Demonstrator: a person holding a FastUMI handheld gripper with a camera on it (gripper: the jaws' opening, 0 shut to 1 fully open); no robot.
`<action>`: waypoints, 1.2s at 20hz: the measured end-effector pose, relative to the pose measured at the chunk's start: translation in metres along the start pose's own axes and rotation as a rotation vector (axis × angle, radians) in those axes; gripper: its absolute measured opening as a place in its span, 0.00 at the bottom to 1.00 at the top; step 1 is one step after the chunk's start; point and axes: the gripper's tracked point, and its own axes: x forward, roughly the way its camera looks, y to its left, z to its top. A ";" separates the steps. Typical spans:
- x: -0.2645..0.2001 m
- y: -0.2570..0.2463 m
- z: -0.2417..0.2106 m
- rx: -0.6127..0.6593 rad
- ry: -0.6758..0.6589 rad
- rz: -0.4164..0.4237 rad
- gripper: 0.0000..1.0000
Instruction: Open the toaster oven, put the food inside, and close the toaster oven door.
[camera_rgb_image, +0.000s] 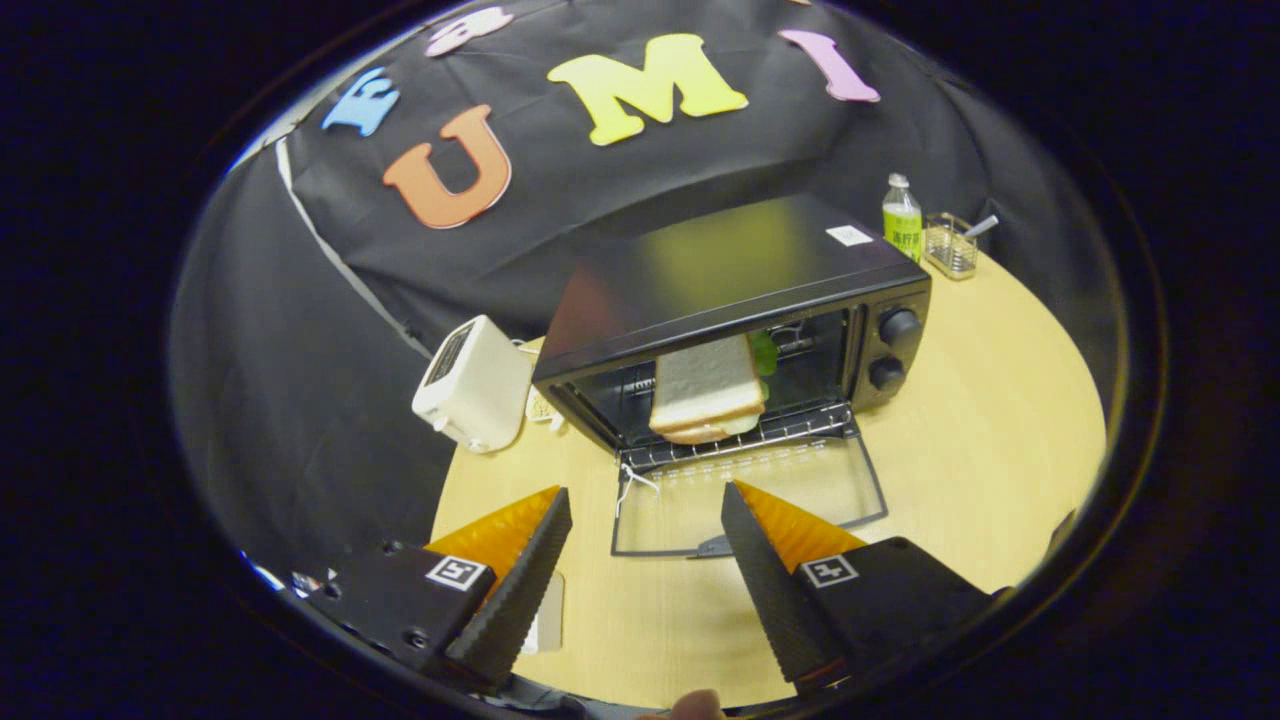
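A black toaster oven stands on the round wooden table with its glass door folded down flat toward me. On the wire rack inside lies a sandwich of white bread with a bit of green showing behind it. My gripper is open, with nothing between its fingers. It hovers just short of the door's front edge and handle, apart from both.
A white pop-up toaster stands left of the oven. Behind the oven to the right are a green-labelled bottle and a small clear holder. A white card lies on the table beside the left finger.
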 end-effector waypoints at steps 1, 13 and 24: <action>-0.009 0.000 -0.006 -0.019 -0.002 -0.002 0.99; -0.014 -0.054 -0.077 -0.169 0.073 -0.126 0.99; 0.067 -0.112 -0.119 -0.184 0.208 -0.222 1.00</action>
